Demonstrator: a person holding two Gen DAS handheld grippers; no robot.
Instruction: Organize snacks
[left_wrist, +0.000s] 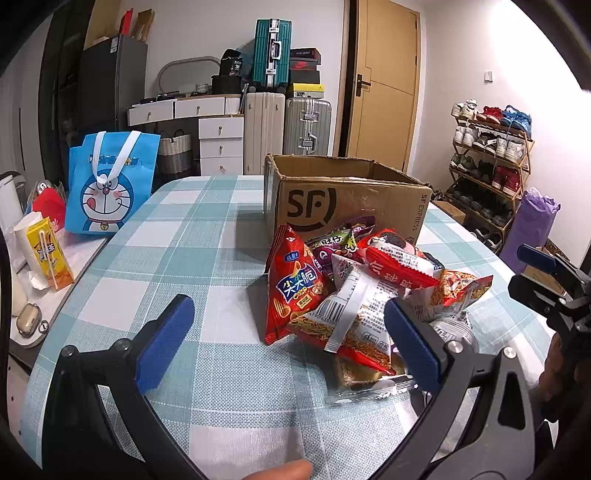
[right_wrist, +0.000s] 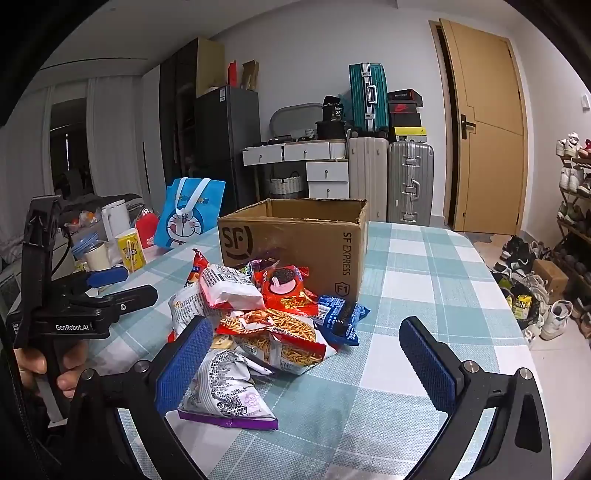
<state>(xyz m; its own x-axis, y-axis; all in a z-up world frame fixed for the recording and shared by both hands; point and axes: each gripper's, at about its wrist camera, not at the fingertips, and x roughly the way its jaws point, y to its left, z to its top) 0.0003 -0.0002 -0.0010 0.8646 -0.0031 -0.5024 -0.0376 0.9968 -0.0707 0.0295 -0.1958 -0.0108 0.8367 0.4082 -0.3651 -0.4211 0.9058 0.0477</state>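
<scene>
Both tongs stand wide open with nothing between the pads. The left gripper (left_wrist: 288, 345) hovers over the near edge of the table (left_wrist: 207, 229); its right pad sits just in front of the snack pile (left_wrist: 365, 291), which lies from 12 to 2 o'clock of it. The right gripper (right_wrist: 306, 360) hangs low on the other side, with the pile (right_wrist: 258, 321) at its 11 o'clock and one silver bag (right_wrist: 225, 395) just beside its left pad.

The snacks are heaped loosely on the checked cloth, directly in front of the open cardboard box (right_wrist: 295, 240), which stands at 12 o'clock behind them, touching or nearly touching the rear packets. Judging by the task, the box is the likely home for them.

These look like small, air-puffed foil and plastic packets: light, soft, crinkly and slick on the surface. A squeeze across the puffed middle would probably crush crisps or let the bag squirt sideways. The better hold seems to be the flat crimped seam or a corner, where the film is doubled and thin enough for the pads to bite. The red triangular bag (left_wrist: 291, 291) stands up at the left of the heap with its top point free, an easy first pick for the left gripper. The silver bag nearest the right gripper lies flat, with its purple-edged seam toward the camera. Packets overlap, so lifting one from below may drag its neighbours; taking the top or outer ones first looks safer
</scene>
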